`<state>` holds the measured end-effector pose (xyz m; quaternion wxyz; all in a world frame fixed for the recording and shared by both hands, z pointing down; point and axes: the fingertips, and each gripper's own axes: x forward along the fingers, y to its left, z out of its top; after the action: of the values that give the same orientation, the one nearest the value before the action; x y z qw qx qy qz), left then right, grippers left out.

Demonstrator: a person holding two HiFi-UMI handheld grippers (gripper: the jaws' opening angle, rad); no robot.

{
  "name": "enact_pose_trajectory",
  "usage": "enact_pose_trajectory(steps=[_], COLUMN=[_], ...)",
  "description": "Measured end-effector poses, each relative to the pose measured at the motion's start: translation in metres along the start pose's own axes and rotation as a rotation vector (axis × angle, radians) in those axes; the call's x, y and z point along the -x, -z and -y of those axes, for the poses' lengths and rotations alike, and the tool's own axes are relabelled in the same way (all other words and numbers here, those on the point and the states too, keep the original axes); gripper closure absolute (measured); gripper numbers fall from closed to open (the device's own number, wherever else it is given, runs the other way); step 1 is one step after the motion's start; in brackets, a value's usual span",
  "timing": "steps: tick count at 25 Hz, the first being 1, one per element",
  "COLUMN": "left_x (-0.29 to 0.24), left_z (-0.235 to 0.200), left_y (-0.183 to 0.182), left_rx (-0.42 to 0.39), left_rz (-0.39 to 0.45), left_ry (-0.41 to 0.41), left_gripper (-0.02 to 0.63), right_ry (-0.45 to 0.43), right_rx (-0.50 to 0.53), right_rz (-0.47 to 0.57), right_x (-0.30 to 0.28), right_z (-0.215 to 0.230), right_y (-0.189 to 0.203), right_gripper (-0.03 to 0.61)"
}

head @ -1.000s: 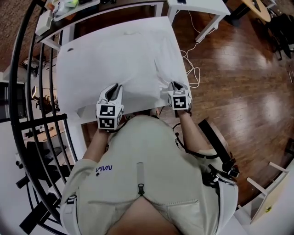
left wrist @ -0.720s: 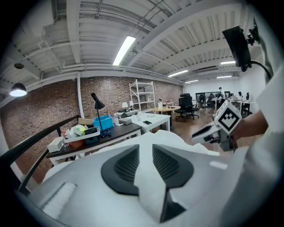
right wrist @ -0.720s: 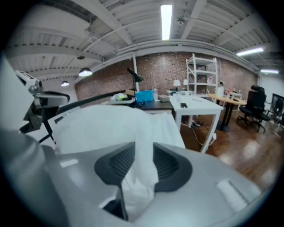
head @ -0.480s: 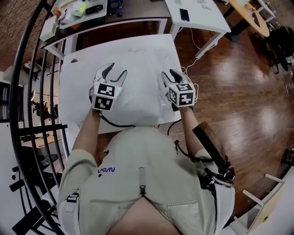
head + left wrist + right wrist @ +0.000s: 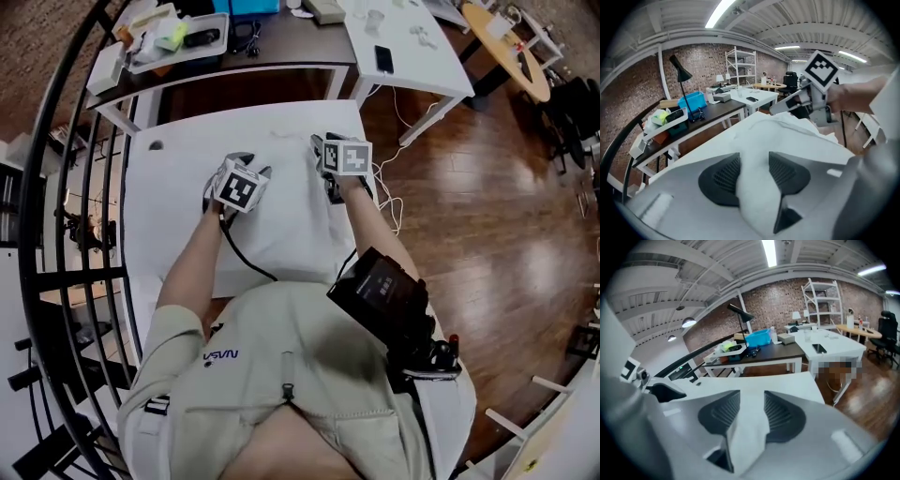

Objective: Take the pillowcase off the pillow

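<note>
A white pillow in its white pillowcase point(image 5: 281, 220) lies on the white table point(image 5: 150, 234). My left gripper point(image 5: 240, 161) hangs over the pillow's far left part; in the left gripper view its jaws point(image 5: 753, 171) straddle a ridge of the white cloth point(image 5: 754, 197). My right gripper point(image 5: 321, 142) sits over the pillow's far right corner, and white cloth point(image 5: 747, 437) shows between its jaws point(image 5: 751, 413). Both pairs of jaws have just been opening and stand apart; I see no pinch on the cloth. The right gripper point(image 5: 811, 93) shows in the left gripper view.
A dark desk point(image 5: 272, 42) with trays and a blue bin point(image 5: 693, 101) stands beyond the table, a white desk point(image 5: 412, 47) to its right. A black railing point(image 5: 56, 187) runs along the left. Cables point(image 5: 389, 178) lie on the wood floor at the right.
Both grippers let go of the pillowcase's near edge, opened, and moved away from me across the pillow to its far side. The right one also rose.
</note>
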<state>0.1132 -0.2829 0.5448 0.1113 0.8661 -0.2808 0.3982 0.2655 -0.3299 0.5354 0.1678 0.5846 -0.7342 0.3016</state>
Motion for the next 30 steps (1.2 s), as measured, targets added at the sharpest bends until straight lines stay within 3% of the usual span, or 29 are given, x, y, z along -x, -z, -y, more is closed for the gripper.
enact_pose_trajectory(steps=[5, 6, 7, 9, 15, 20, 26, 28, 30], left_x=[0.008, 0.011, 0.014, 0.027, 0.075, 0.103, 0.083, 0.071, 0.071], left_z=[0.021, 0.022, 0.022, 0.023, 0.037, 0.034, 0.016, 0.011, 0.002], left_y=[0.012, 0.013, 0.013, 0.010, -0.001, -0.003, -0.004, -0.008, -0.017], left_rx=[-0.044, -0.046, -0.044, -0.047, -0.064, -0.025, 0.024, 0.035, 0.049], left_rz=[0.008, 0.024, 0.041, 0.076, 0.211, 0.323, 0.349, 0.336, 0.363], left_ry=[0.047, 0.044, 0.043, 0.041, 0.028, -0.010, -0.019, -0.002, -0.027], left_gripper=[0.538, 0.552, 0.560, 0.569, 0.580, 0.581, 0.580, 0.566, 0.554], right_ry=[-0.035, -0.052, -0.061, -0.046, 0.126, 0.278, 0.173, 0.153, 0.110], right_rx=[-0.077, -0.083, -0.074, -0.029, 0.022, 0.027, 0.031, -0.003, -0.055], right_rz=[-0.094, -0.094, -0.088, -0.065, -0.013, -0.143, -0.315, -0.269, -0.158], right_x=[-0.031, -0.033, -0.032, -0.028, -0.010, -0.008, -0.024, -0.017, -0.001], right_z=[0.009, 0.006, 0.004, 0.003, 0.043, 0.088, 0.081, 0.080, 0.072], right_y=[0.023, 0.024, 0.023, 0.015, 0.000, 0.042, 0.124, 0.124, 0.105], right_gripper=[0.428, 0.467, 0.560, 0.568, 0.574, 0.574, 0.565, 0.505, 0.443])
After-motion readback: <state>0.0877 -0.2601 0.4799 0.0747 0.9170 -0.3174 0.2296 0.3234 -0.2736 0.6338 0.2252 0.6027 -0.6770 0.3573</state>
